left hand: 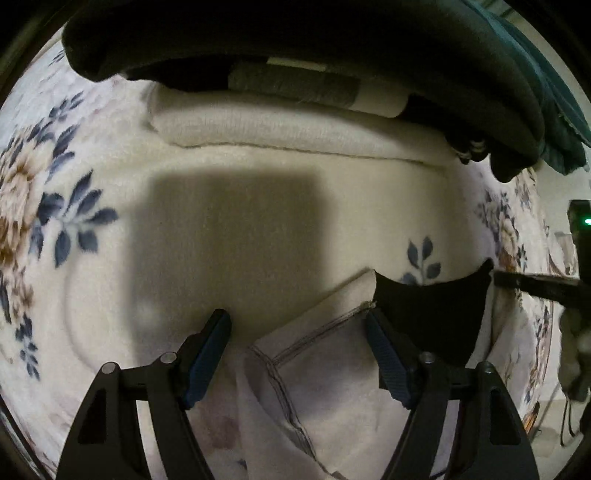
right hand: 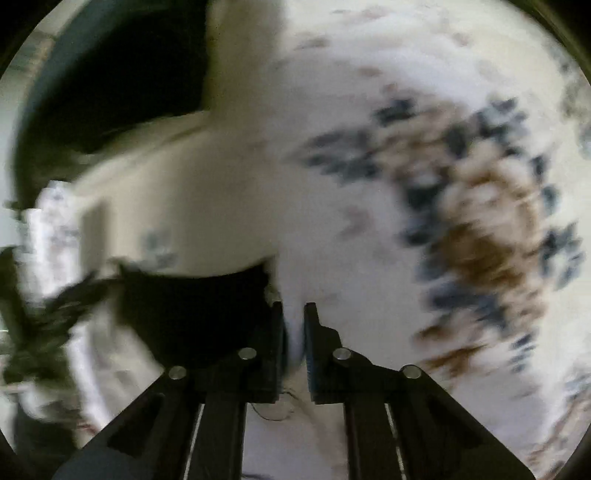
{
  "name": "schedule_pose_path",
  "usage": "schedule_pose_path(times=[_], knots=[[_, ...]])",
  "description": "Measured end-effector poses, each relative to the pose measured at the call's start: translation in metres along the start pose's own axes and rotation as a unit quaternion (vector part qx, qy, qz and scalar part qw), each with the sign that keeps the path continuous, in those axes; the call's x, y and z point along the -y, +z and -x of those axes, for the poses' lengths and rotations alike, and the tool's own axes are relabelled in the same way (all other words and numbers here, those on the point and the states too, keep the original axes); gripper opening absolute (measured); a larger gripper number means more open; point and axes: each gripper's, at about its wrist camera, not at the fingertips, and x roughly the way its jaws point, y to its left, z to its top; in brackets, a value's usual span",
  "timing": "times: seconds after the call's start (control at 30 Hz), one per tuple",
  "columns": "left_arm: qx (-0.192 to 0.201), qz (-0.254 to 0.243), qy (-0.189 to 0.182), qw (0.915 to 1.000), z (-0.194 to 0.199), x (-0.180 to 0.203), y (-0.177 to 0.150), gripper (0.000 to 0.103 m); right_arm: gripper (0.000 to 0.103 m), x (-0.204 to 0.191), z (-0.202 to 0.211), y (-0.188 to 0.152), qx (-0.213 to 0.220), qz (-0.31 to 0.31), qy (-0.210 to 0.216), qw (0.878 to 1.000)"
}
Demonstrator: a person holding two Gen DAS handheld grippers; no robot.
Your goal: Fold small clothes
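Left gripper [left hand: 298, 325] low over floral blanket [left hand: 55, 221], pointing forward, jaws spread wide, nothing between pads; white garment [left hand: 314, 369] with grey seam lying under and between them. Black garment piece [left hand: 432, 314] just beside right finger. Folded cream knit [left hand: 277, 127] and dark clothes pile [left hand: 295, 33] farther ahead. Right gripper [right hand: 293, 310] blurred, tilted down over blanket [right hand: 369, 184], jaws nearly together, seemingly pinching white fabric [right hand: 293, 339]; black cloth [right hand: 199, 314] at its left.
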Motion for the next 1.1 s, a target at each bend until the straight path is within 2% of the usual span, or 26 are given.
schedule_pose_path(times=[0.07, 0.1, 0.17, 0.23, 0.27, 0.3, 0.37, 0.47, 0.5, 0.57, 0.6, 0.67, 0.77, 0.93, 0.97, 1.0, 1.03, 1.07, 1.1], knots=[[0.003, 0.008, -0.007, 0.9999, 0.005, -0.005, -0.004, 0.073, 0.010, 0.025, 0.000, 0.002, 0.006, -0.039, -0.039, 0.998], [0.005, 0.016, -0.013, 0.9998, 0.007, -0.008, -0.006, 0.073, 0.010, 0.033, 0.001, 0.002, 0.006, -0.057, -0.034, 0.998], [0.006, 0.028, -0.025, 0.9993, 0.011, -0.012, -0.009, 0.073, 0.011, 0.051, 0.007, 0.001, 0.004, -0.094, 0.007, 0.996], [0.014, 0.031, -0.029, 0.9990, 0.019, -0.013, -0.015, 0.073, 0.013, 0.063, 0.022, -0.005, 0.013, -0.115, 0.071, 0.991], [0.020, 0.032, -0.035, 0.9987, 0.026, -0.014, -0.018, 0.073, 0.016, 0.064, 0.033, -0.011, 0.024, -0.108, 0.120, 0.987], [0.026, 0.034, -0.036, 0.9984, 0.031, -0.015, -0.015, 0.073, 0.026, 0.063, 0.038, -0.016, 0.023, -0.095, 0.151, 0.984], [0.039, 0.031, -0.038, 0.9981, 0.042, -0.015, -0.020, 0.073, 0.029, 0.050, 0.041, -0.031, 0.003, -0.044, 0.201, 0.979], [0.038, 0.023, -0.030, 0.9985, 0.041, -0.011, -0.021, 0.073, 0.029, 0.029, 0.022, -0.044, -0.030, 0.012, 0.185, 0.982], [0.033, 0.022, -0.026, 0.9989, 0.039, -0.014, -0.018, 0.073, 0.029, 0.027, 0.008, -0.045, -0.035, 0.019, 0.151, 0.988], [0.021, 0.020, -0.016, 0.9994, 0.029, -0.016, -0.016, 0.073, 0.028, 0.038, -0.018, -0.035, -0.034, -0.008, 0.079, 0.996], [0.019, 0.020, -0.016, 0.9995, 0.025, -0.016, -0.015, 0.073, 0.028, 0.044, -0.026, -0.032, -0.035, -0.023, 0.067, 0.997], [0.015, 0.018, -0.018, 0.9996, 0.018, -0.016, -0.011, 0.073, 0.028, 0.050, -0.032, -0.025, -0.033, -0.045, 0.083, 0.995], [0.009, 0.008, -0.027, 0.9996, 0.009, -0.012, -0.004, 0.073, 0.029, 0.051, -0.020, -0.017, -0.012, -0.029, 0.101, 0.994], [-0.002, -0.024, -0.019, 0.9995, -0.004, 0.002, 0.003, 0.073, 0.031, 0.041, -0.027, 0.001, -0.021, -0.009, 0.082, 0.996], [0.004, -0.030, -0.017, 0.9994, -0.003, 0.006, 0.003, 0.055, 0.031, 0.038, -0.029, 0.005, -0.022, -0.005, 0.076, 0.997], [0.009, -0.039, -0.022, 0.9990, -0.001, 0.009, 0.002, 0.033, 0.030, 0.037, -0.027, 0.008, -0.017, -0.003, 0.072, 0.997], [0.004, -0.042, -0.017, 0.9990, -0.001, 0.011, 0.002, 0.005, 0.016, 0.031, -0.025, 0.011, -0.007, 0.001, 0.071, 0.997], [0.000, -0.044, -0.017, 0.9989, 0.001, 0.012, 0.001, 0.004, 0.009, 0.020, -0.021, 0.015, 0.004, 0.008, 0.073, 0.997], [0.010, -0.046, -0.023, 0.9986, 0.008, 0.013, -0.002, 0.004, 0.008, 0.015, -0.014, 0.013, 0.017, 0.012, 0.078, 0.997]])
